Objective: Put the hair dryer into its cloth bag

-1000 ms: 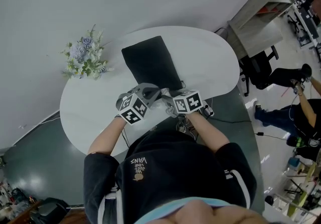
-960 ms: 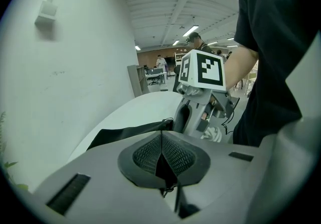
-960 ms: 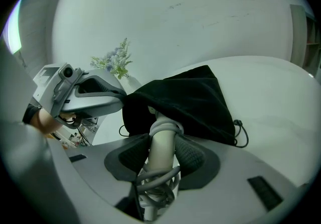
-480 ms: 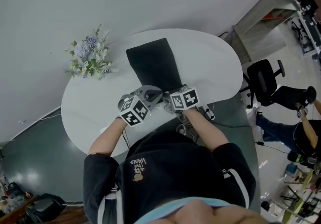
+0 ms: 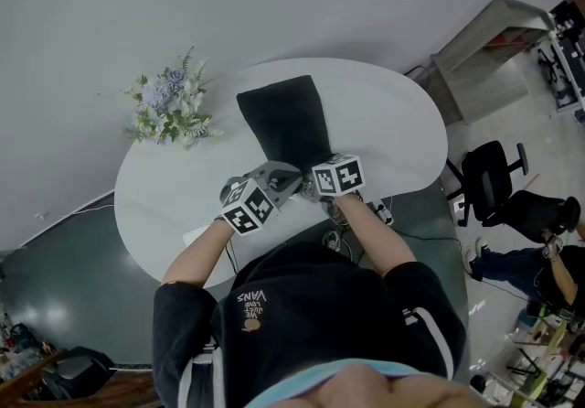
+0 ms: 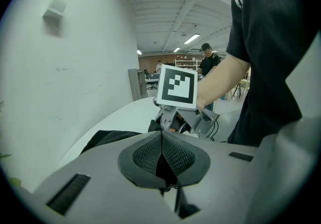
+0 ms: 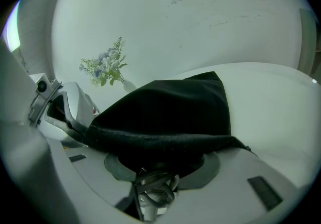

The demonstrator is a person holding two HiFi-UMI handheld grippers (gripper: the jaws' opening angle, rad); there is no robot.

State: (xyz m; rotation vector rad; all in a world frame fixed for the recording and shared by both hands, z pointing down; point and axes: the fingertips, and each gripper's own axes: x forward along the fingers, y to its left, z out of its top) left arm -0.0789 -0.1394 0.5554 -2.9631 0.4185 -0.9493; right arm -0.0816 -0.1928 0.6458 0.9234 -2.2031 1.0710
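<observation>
A person seen from above stands at a white oval table [image 5: 393, 113]. A black cloth bag [image 5: 281, 121] lies flat on it. Its long axis runs from the person toward the wall, with the far end leaning slightly left. The mouth is at the near end, close to the table's near edge, and both tools meet there, so neither hand is clearly nearer.

The left gripper [image 6: 161, 155] has its jaws together, with a sliver of black cloth pinched between the pads. It holds the left part of the hem. The right gripper [image 7: 163, 166] sits just beside it. The hem lies across its pads and hides the line between them, but they look close together, so it probably grips the hem too.

The hair dryer's body shows in no view. The bag rises in a mound ahead of the right gripper, and a loop of dark cord [image 7: 155, 188] lies under the hem. This suggests the dryer is inside, with its cord still at the mouth.

Bare table lies beyond and to the right of the bag. Flowers [image 5: 170, 109] stand well apart on the left. The near edge leaves little room to pull back.
</observation>
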